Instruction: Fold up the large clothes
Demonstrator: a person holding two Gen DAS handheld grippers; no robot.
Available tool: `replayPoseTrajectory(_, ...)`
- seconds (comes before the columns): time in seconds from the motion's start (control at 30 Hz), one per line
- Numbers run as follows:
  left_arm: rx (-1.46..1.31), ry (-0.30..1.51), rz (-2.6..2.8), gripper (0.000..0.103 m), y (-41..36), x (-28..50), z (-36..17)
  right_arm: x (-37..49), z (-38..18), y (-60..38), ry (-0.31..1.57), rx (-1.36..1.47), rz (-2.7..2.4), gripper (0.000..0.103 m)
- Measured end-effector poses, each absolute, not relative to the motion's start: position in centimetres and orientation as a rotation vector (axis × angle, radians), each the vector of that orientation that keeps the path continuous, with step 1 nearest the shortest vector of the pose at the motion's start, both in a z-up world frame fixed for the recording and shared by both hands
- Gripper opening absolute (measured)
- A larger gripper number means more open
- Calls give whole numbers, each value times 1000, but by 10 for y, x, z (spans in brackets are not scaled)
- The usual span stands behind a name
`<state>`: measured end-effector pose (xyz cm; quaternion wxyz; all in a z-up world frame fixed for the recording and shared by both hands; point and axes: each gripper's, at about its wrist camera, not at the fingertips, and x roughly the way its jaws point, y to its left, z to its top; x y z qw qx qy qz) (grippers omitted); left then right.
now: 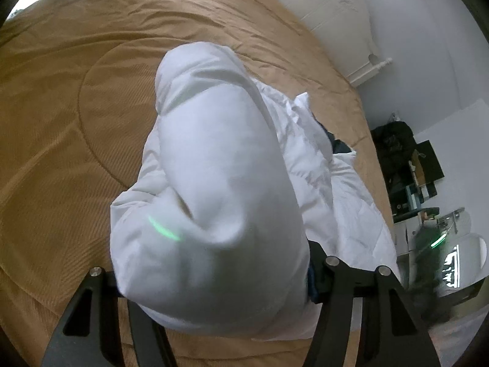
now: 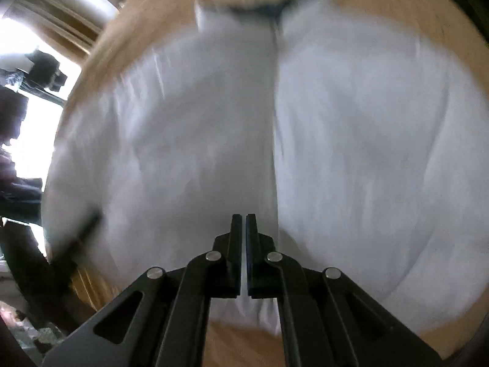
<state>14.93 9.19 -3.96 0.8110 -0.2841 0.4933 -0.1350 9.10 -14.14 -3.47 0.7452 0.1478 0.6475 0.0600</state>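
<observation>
White padded jacket (image 1: pixel 214 159) bunched in the left gripper (image 1: pixel 214 278), jaws part-open around a sleeve. Right gripper (image 2: pixel 244 223) shut, empty, above the jacket's front seam. Spread on a tan bed (image 1: pixel 61 122), near its right edge. Best lifted slowly, sleeve laid flat across the front.

The black two-finger right gripper (image 2: pixel 244 223) points down at a white padded quilted jacket (image 2: pixel 351 140), its jaws closed together with nothing between them. The jacket lies spread on a tan bedcover (image 2: pixel 241 348), blurred, with a seam running up its middle to a dark collar lining (image 2: pixel 272 10). A bright window (image 2: pixel 39 128) stands at the left.
</observation>
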Motion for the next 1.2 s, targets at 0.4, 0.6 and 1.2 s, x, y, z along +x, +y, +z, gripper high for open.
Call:
replayPoseTrajectory(0.4,-577,1053,-287,51,82,142,-15,80,-85,-174,1423,489,196,0)
replayPoseTrajectory(0.6,-427,986,-262,34,54,129,10,88,-72,-185,1431,484,182,0)
replayPoseTrajectory(1.2,-283,969,-345,34,14,129,54,191,-71,-228,1371,646,166,0)
